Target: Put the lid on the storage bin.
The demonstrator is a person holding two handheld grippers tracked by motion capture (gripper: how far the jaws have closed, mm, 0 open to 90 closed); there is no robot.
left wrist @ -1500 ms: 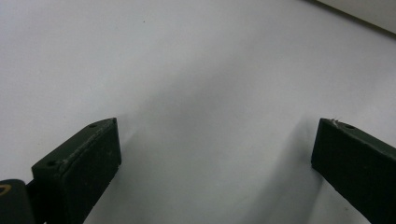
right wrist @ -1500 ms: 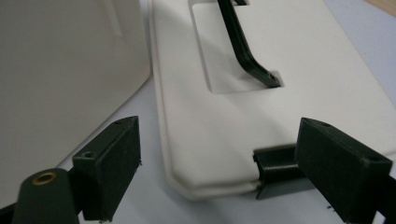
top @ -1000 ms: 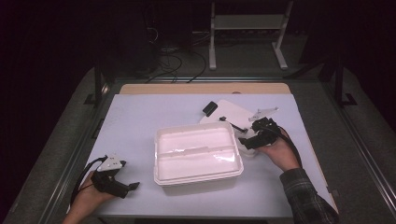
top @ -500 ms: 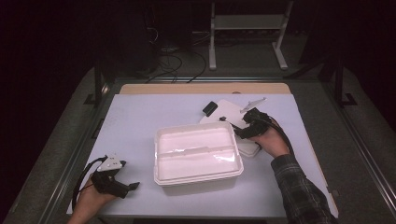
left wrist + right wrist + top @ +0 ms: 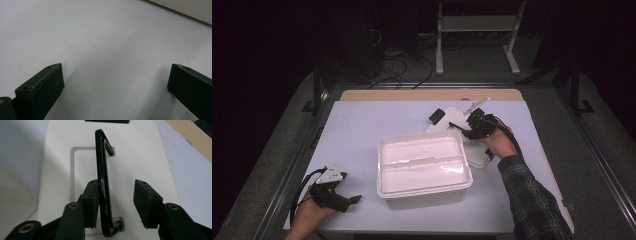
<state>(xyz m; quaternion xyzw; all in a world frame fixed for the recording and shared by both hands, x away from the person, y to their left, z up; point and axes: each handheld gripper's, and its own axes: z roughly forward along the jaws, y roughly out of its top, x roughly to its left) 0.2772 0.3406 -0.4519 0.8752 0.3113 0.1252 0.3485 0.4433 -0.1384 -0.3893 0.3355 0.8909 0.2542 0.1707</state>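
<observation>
A white foam box [image 5: 412, 150] lies open-topped in the middle of the table. Behind its right corner lies a flat white foam insert [image 5: 479, 156] [image 5: 140, 152] with a shallow rectangular recess. My right gripper [image 5: 468, 130] [image 5: 116, 186] hovers over that insert. Its jaws are open around a thin black bracket [image 5: 102, 165] standing on edge in the recess; the bracket leans on the left jaw and the right jaw is clear of it. My left gripper [image 5: 353, 200] [image 5: 115, 72] rests on the table at the front left, open, with bare white surface between its jaws.
A small black block [image 5: 436, 116] lies at the insert's far end. A thin pale stick [image 5: 478, 104] pokes out beyond the right gripper. A wooden strip [image 5: 412, 95] borders the table's far edge. A metal stand [image 5: 474, 25] and cables are on the floor behind.
My right gripper has moved away from me and slightly left, from the box's right corner onto the foam insert, now straddling the black bracket. The left gripper has stayed put.
</observation>
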